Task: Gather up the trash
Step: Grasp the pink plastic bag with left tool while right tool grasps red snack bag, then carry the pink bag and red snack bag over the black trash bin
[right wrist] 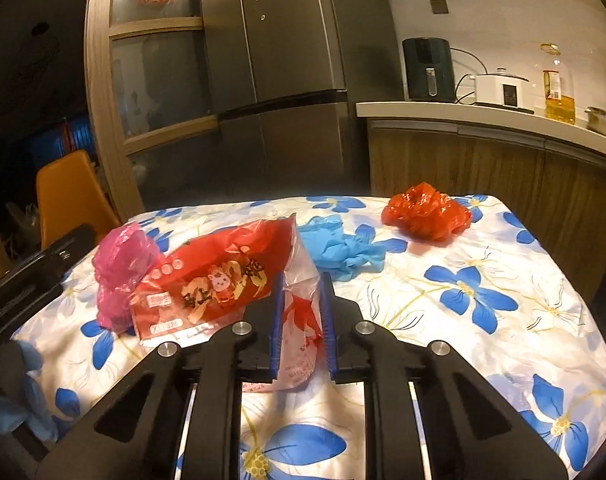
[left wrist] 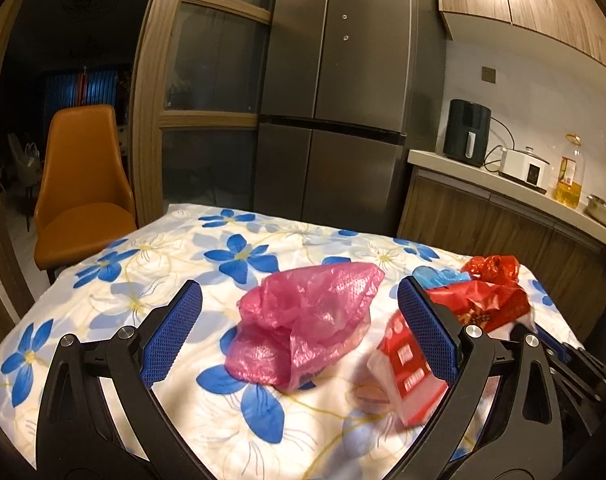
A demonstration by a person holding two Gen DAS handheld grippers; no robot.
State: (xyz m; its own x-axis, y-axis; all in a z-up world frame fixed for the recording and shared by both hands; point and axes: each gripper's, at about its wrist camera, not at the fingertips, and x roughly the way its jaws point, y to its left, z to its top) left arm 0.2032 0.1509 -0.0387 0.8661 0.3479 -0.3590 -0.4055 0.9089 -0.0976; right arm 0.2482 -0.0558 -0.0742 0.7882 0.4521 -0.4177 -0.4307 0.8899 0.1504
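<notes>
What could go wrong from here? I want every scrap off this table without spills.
1. The right claw pinches only the thin clear end of the red printed bag; it may slip or tear when lifted.
2. The pink bag touches the red one and could be dragged toward the table edge.
3. The left claw stands open around the pink bag without gripping it.
</notes>
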